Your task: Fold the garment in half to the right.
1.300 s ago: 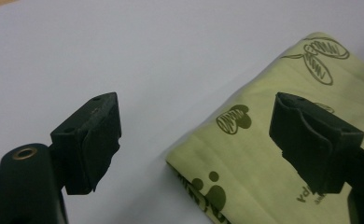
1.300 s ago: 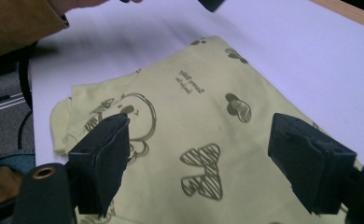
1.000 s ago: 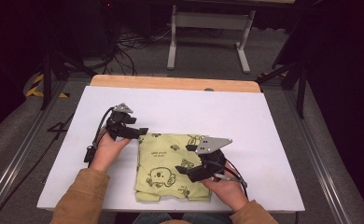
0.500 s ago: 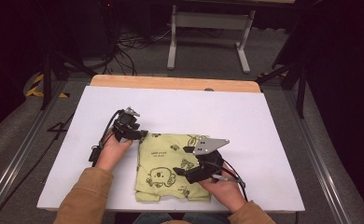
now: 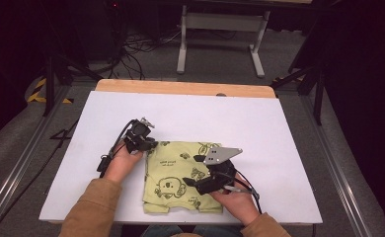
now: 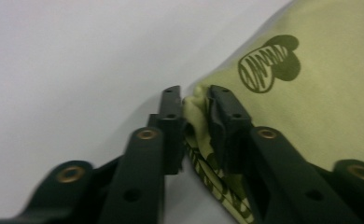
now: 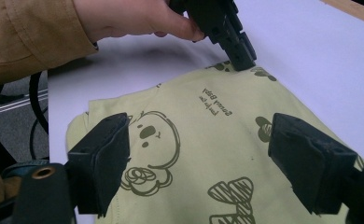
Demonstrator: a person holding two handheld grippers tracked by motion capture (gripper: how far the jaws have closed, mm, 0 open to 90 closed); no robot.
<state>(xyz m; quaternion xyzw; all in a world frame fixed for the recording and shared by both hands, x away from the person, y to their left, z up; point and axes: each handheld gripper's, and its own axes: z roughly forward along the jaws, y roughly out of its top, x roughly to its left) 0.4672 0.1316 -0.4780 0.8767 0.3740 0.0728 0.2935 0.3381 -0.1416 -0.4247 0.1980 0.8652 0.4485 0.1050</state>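
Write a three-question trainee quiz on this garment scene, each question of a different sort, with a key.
1. True or false: the left gripper has its jaws pinched on the edge of the yellow-green garment.
2. How do the right gripper jaws stand? A) clamped on the cloth B) apart above the cloth C) closed on a cable
3. Fill in: the garment lies on the white ___.

Key: 1 true, a fold of cloth sits between the jaws, which have just been closing; 2 B; 3 table.
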